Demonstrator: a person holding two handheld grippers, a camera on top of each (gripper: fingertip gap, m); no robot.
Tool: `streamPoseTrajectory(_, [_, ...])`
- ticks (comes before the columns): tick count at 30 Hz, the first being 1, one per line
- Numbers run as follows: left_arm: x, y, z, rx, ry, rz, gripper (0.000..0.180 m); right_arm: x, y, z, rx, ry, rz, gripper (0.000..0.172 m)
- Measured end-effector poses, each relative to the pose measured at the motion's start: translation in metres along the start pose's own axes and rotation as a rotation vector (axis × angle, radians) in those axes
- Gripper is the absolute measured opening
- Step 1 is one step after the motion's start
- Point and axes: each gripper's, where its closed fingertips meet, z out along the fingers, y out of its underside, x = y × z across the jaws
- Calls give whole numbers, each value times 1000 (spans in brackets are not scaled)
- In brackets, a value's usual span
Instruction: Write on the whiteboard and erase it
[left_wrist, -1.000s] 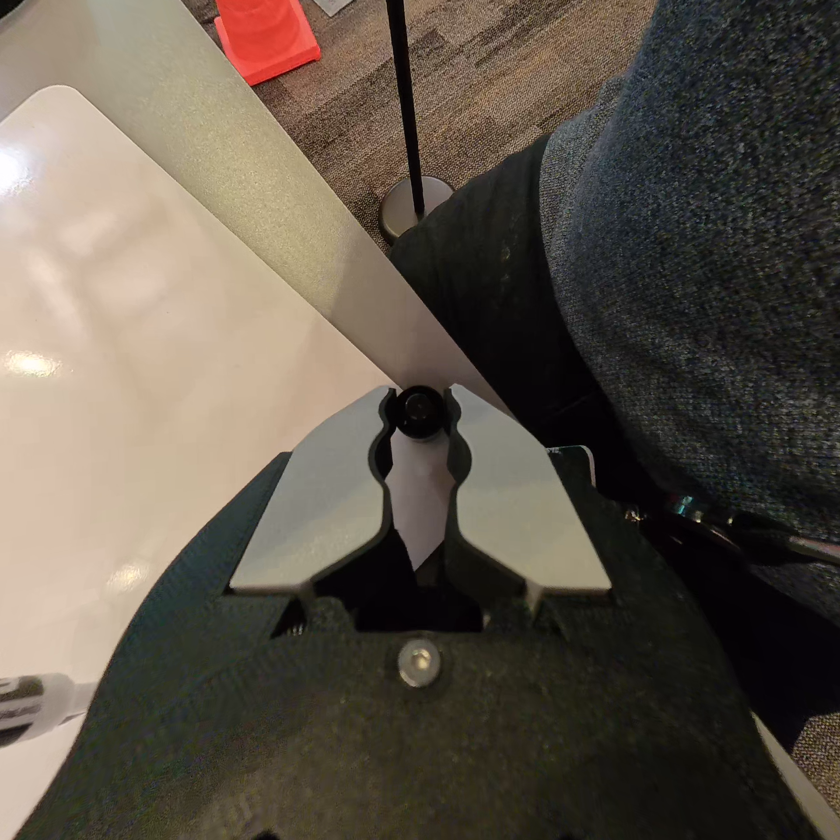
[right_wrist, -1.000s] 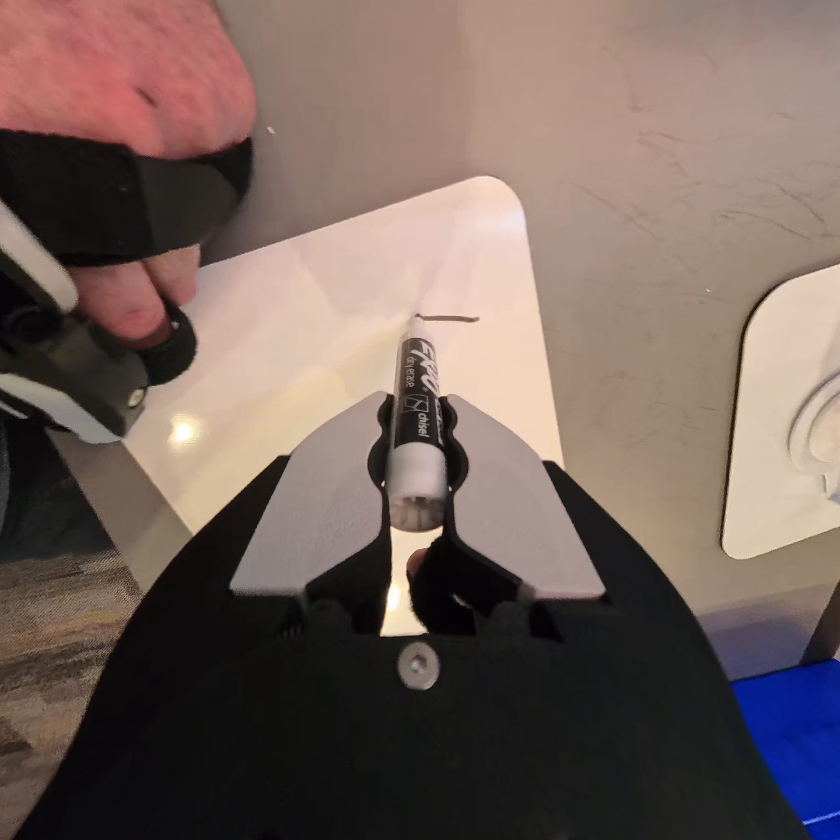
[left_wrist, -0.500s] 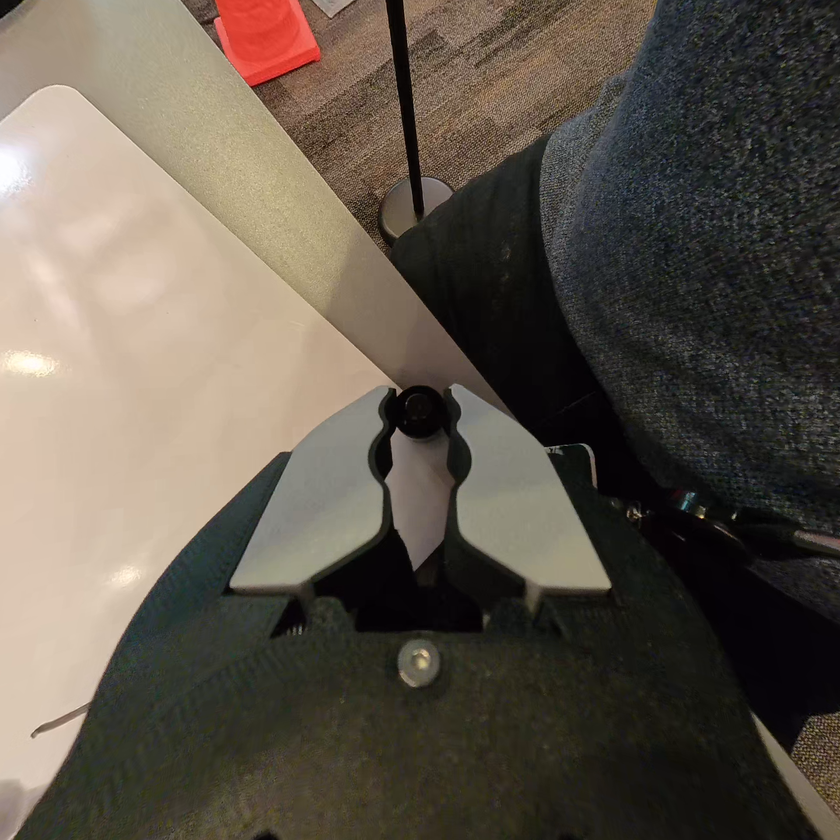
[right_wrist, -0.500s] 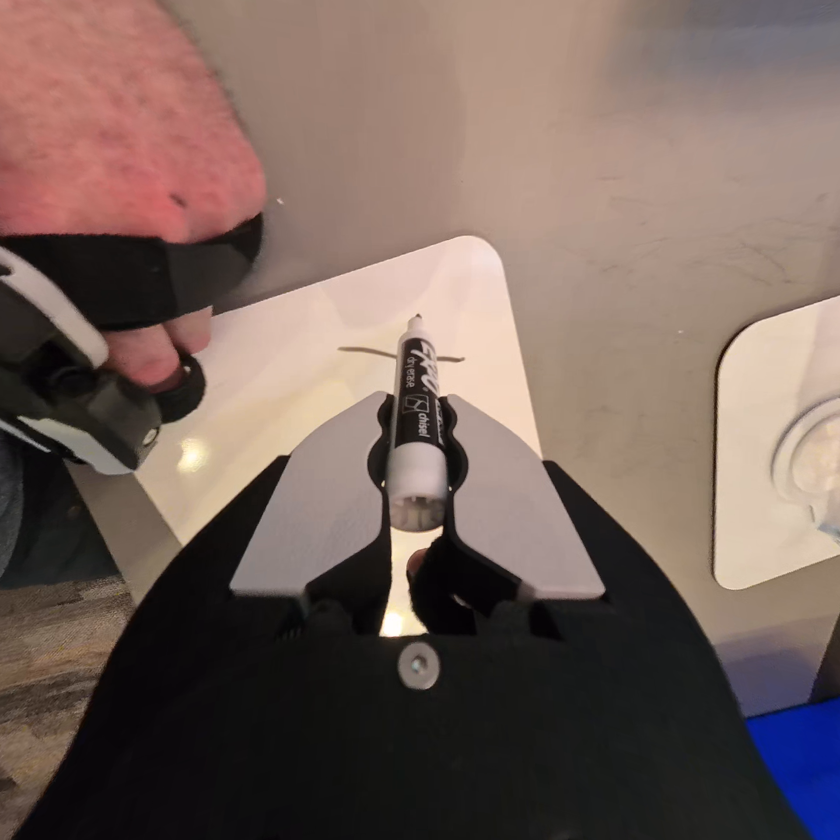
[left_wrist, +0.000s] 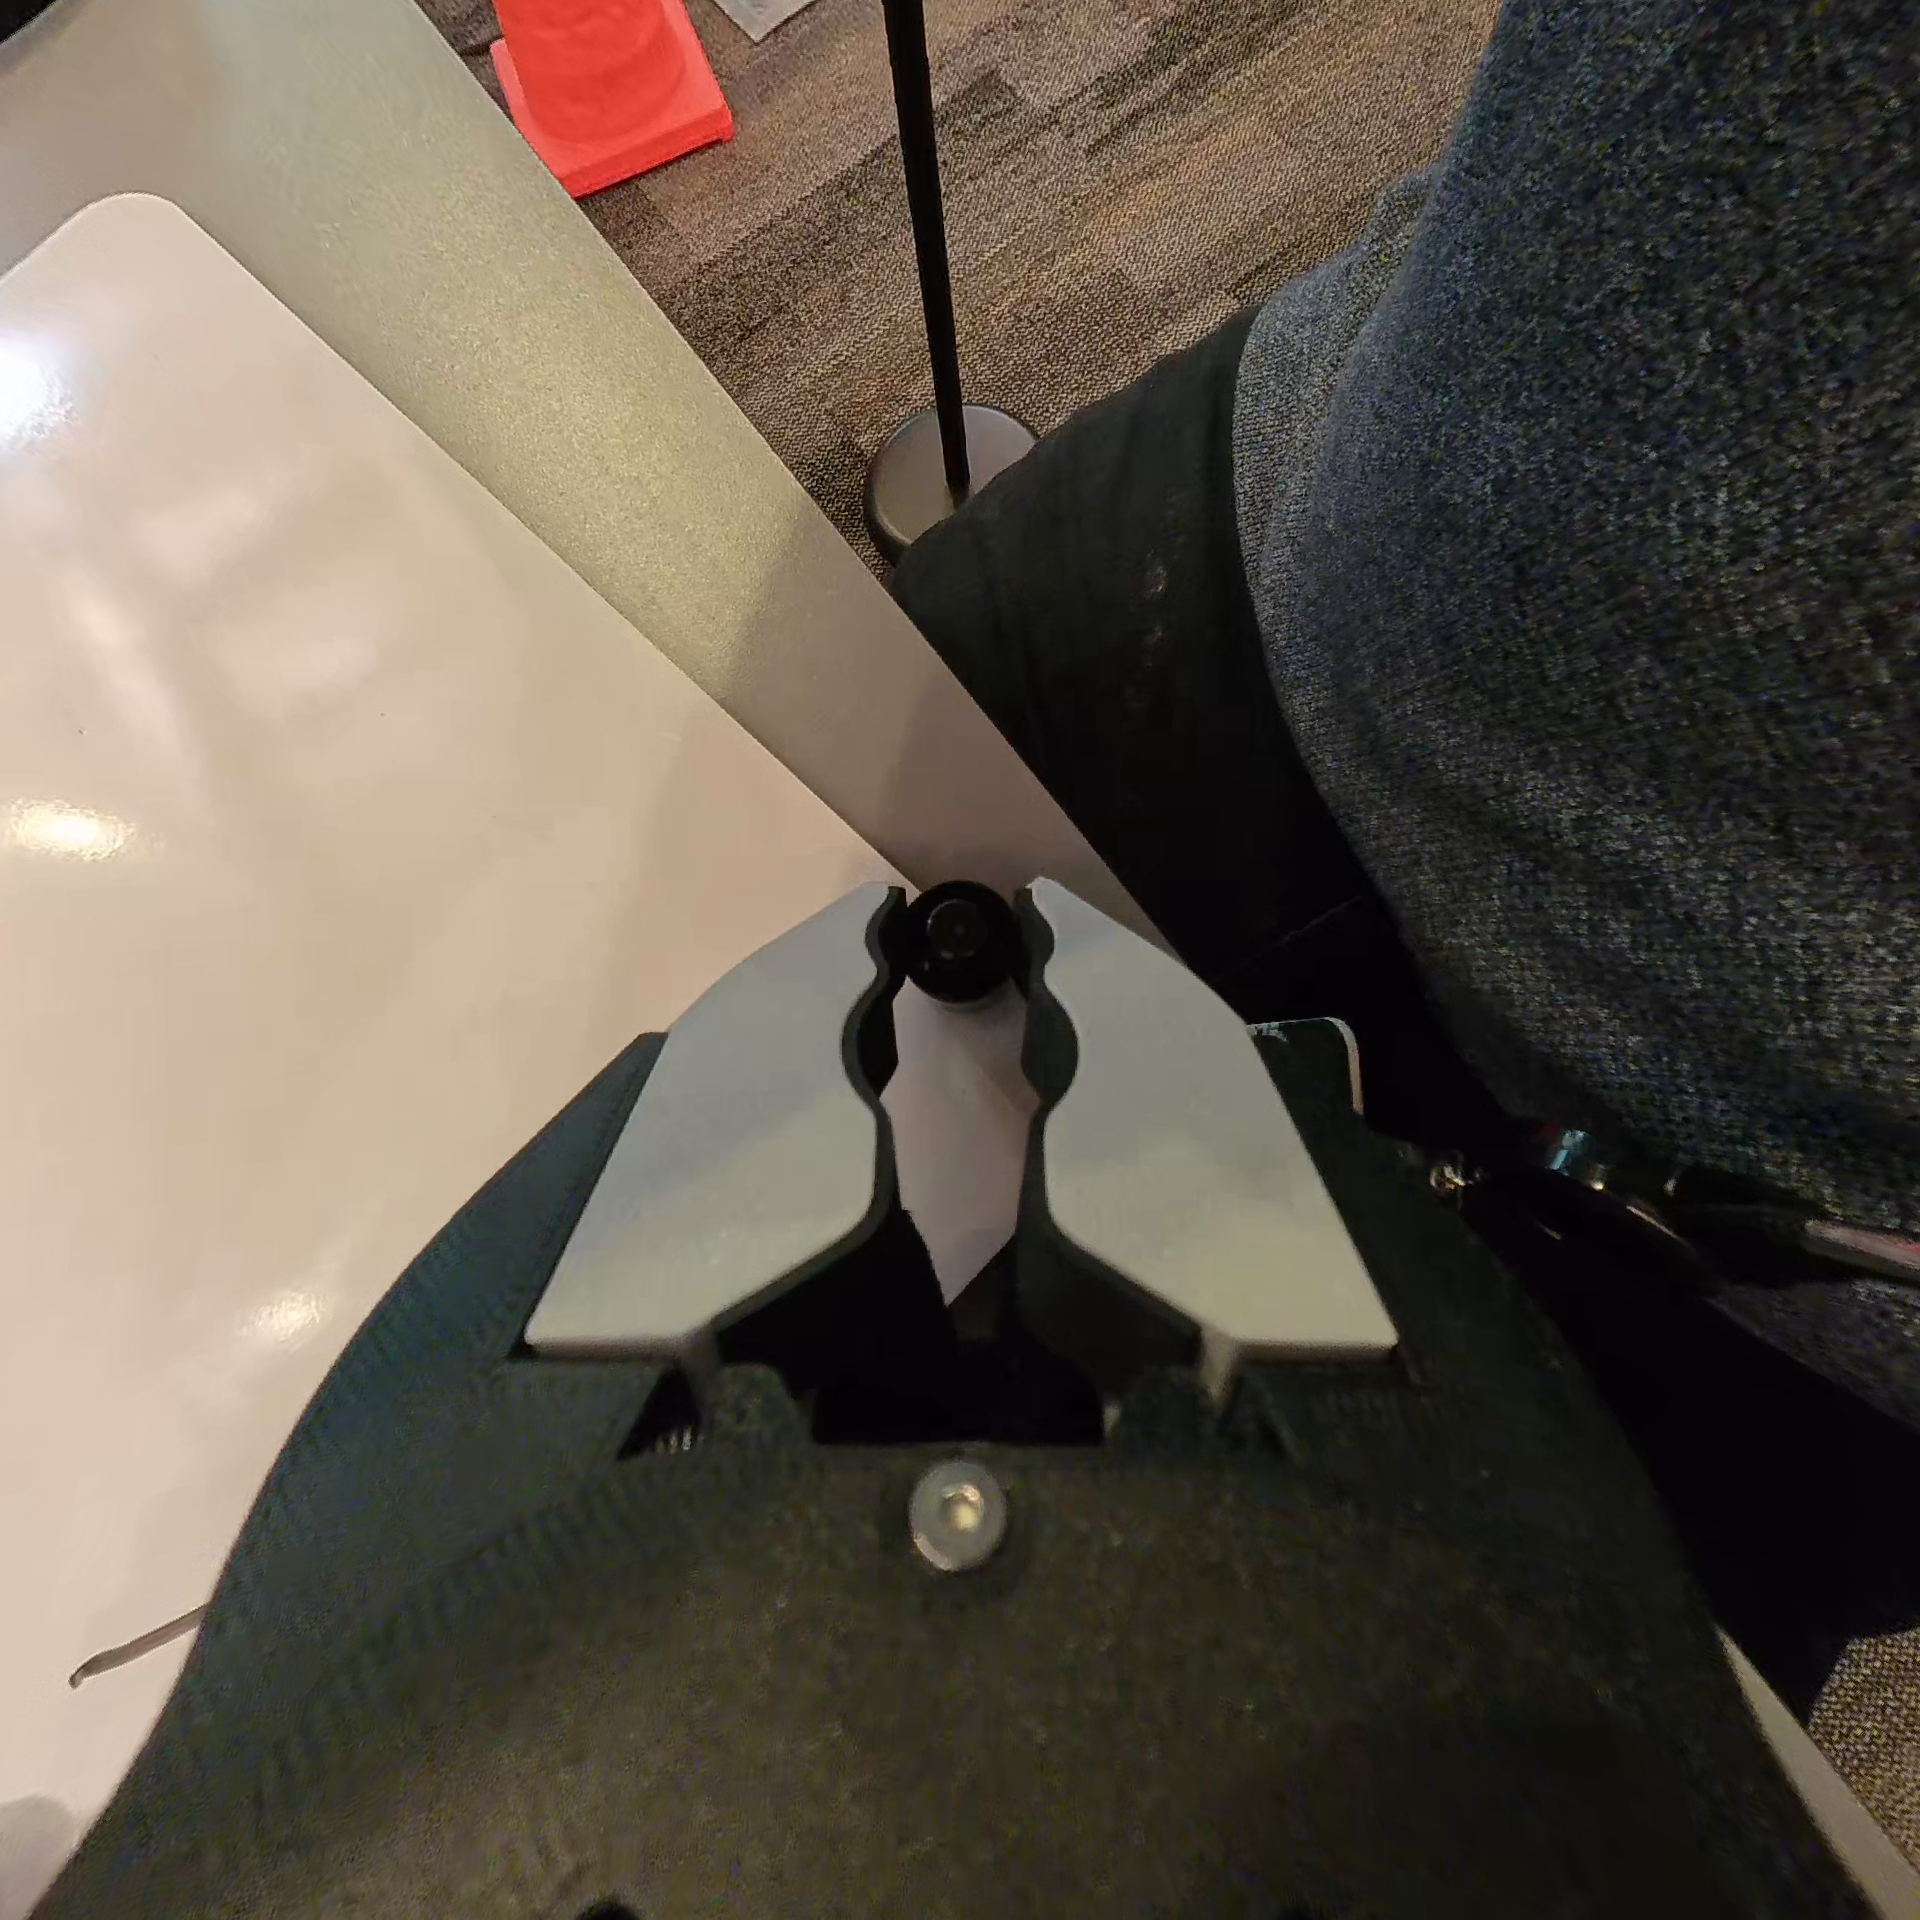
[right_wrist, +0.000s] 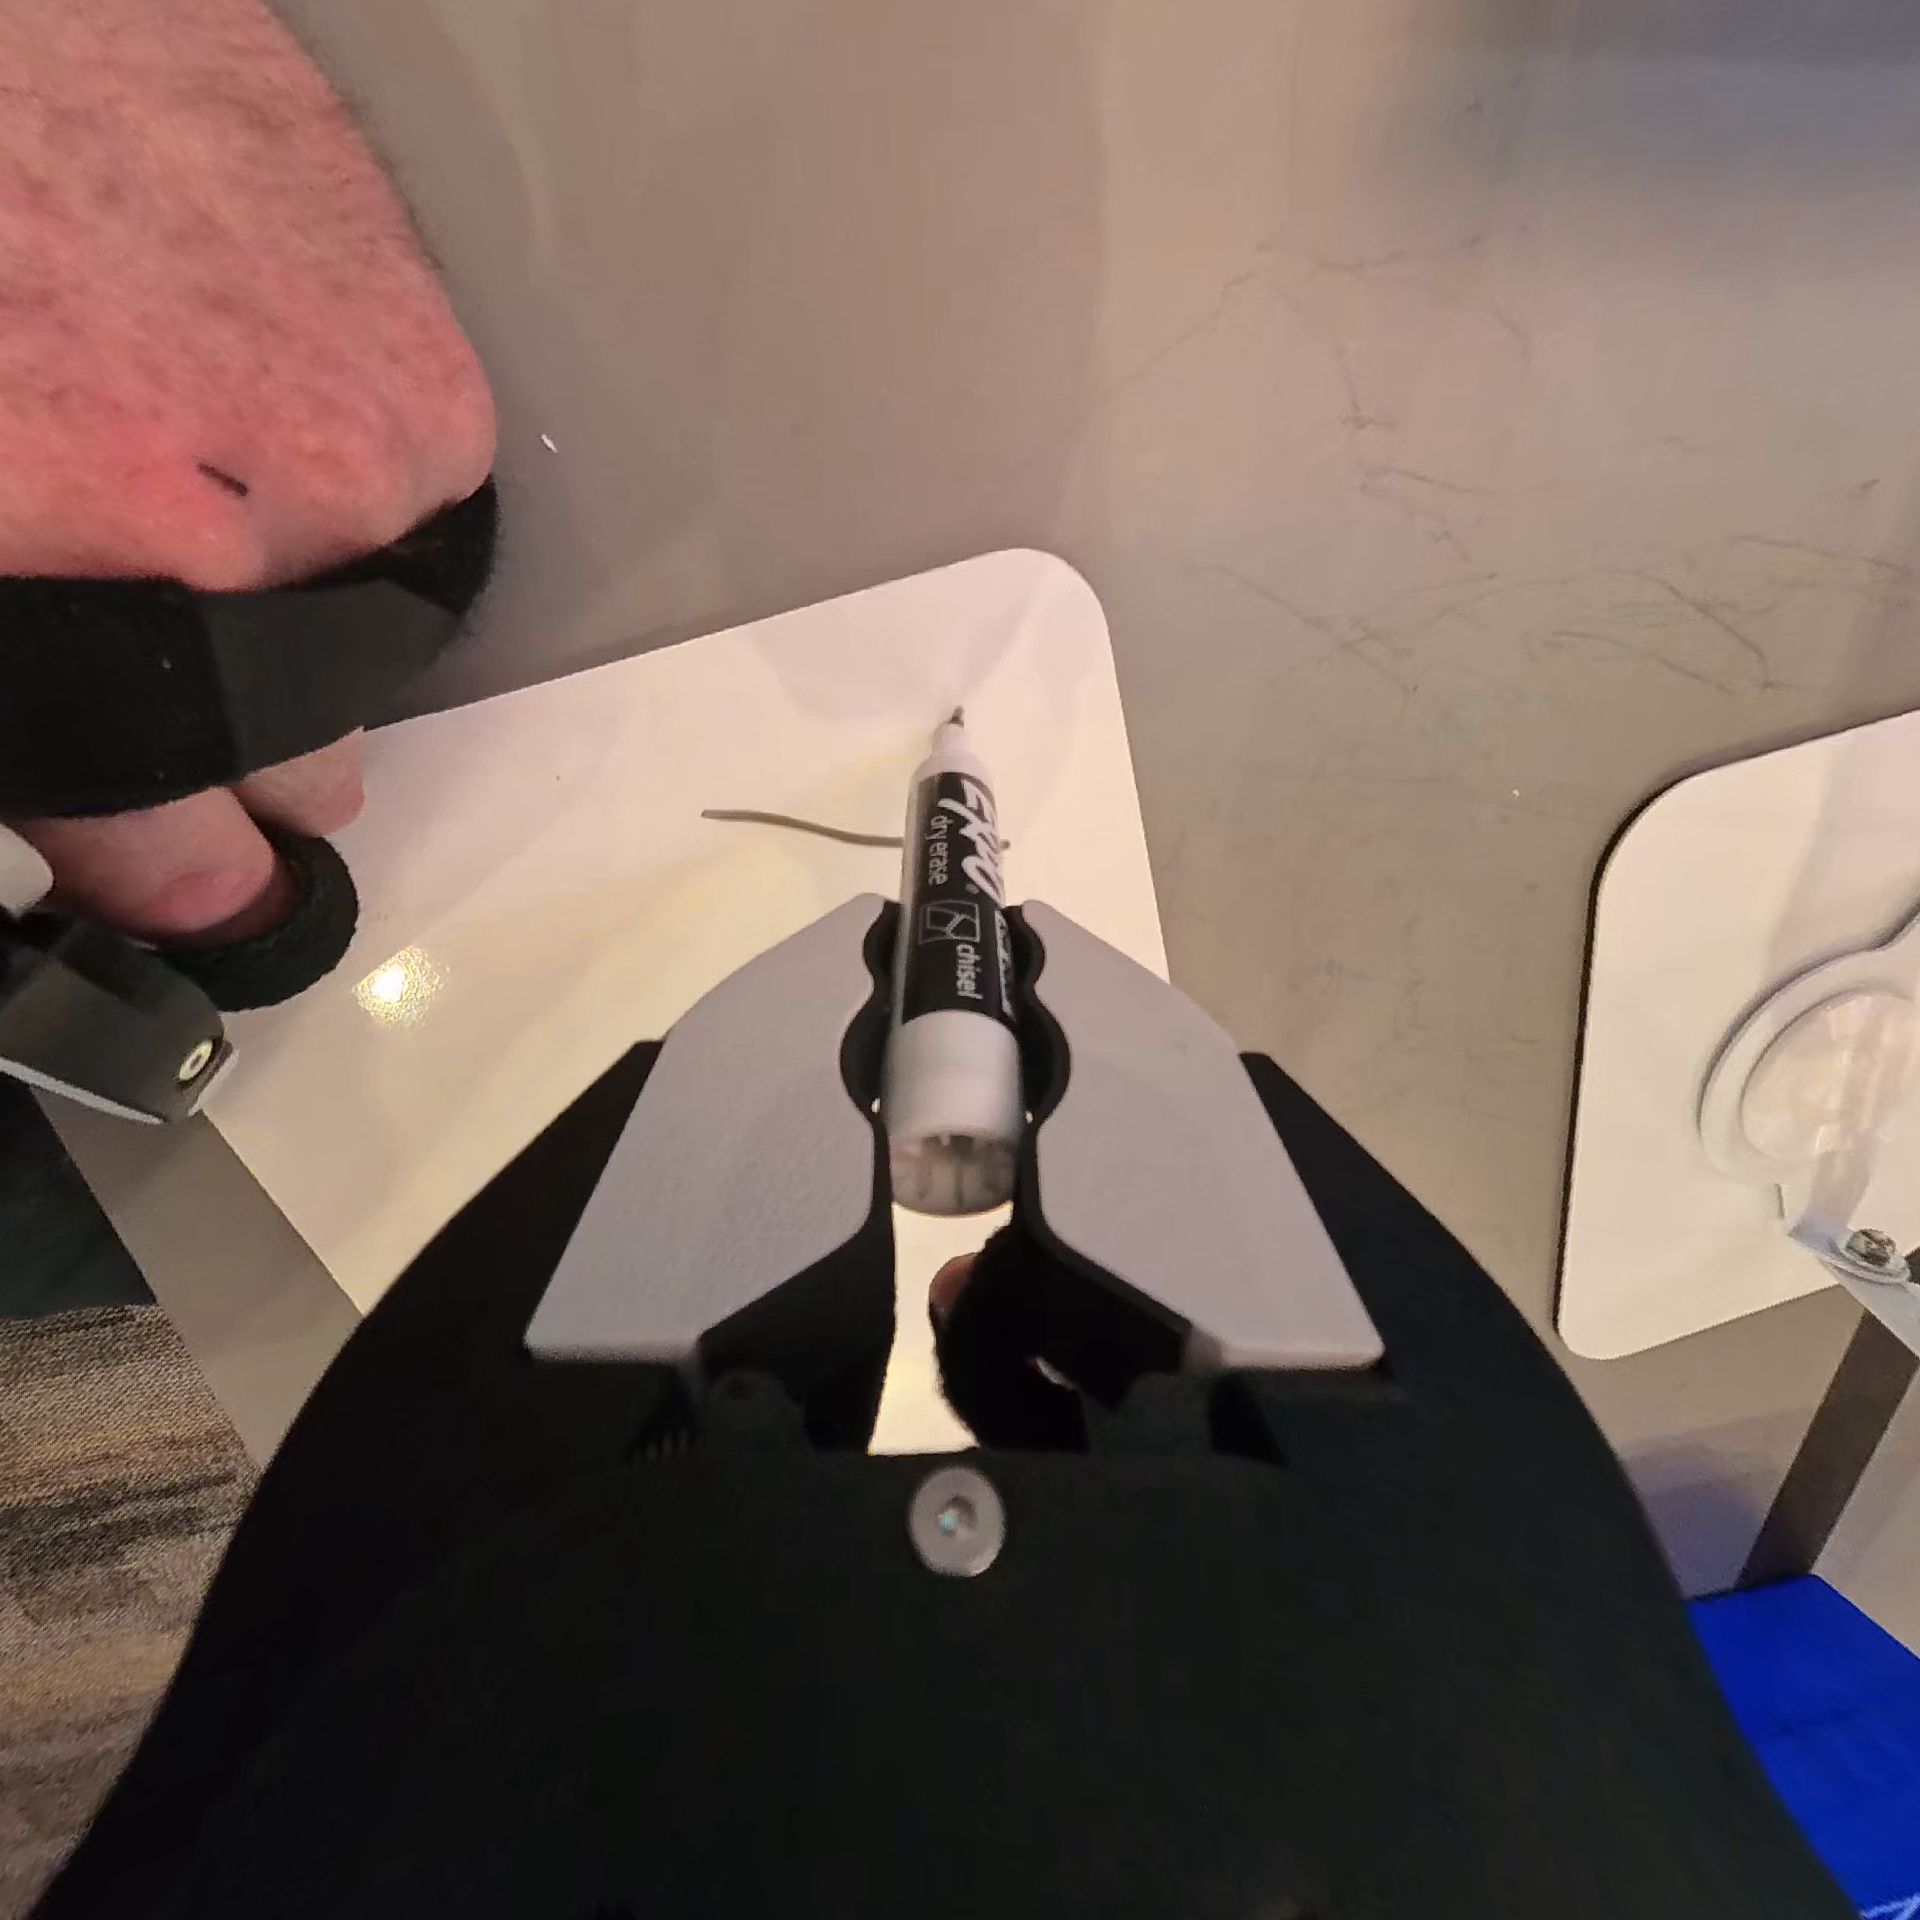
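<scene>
Marker (right_wrist: 954, 935) clenched in my right gripper (right_wrist: 956, 925), tip on whiteboard (right_wrist: 582, 935) near far corner — one short line (right_wrist: 790, 823) drawn. My left gripper (left_wrist: 958, 914) grips black cap (left_wrist: 961, 940) at board's near edge. Writing barely begun — erasing not yet started.

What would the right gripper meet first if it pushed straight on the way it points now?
The right gripper holds the marker, whose tip is at, seemingly touching, the whiteboard. The board comes first, near its far corner; contact is hard to confirm.
</scene>
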Motion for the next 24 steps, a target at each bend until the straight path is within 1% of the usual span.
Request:
streamPoseTrajectory(5, [0, 0, 0, 0, 0, 0, 20, -6, 11, -4, -22, -5, 5, 20])
streamPoseTrajectory(16, [0, 0, 0, 0, 1, -1, 21, -31, 52, -18, -60, -15, 71, 20])
streamPoseTrajectory(19, [0, 0, 0, 0, 1, -1, 20, -36, 56, -20, -49, -21, 88, 20])
streamPoseTrajectory(24, [0, 0, 0, 0, 2, -2, 20, -23, 53, -24, -4, 11, 119, 20])
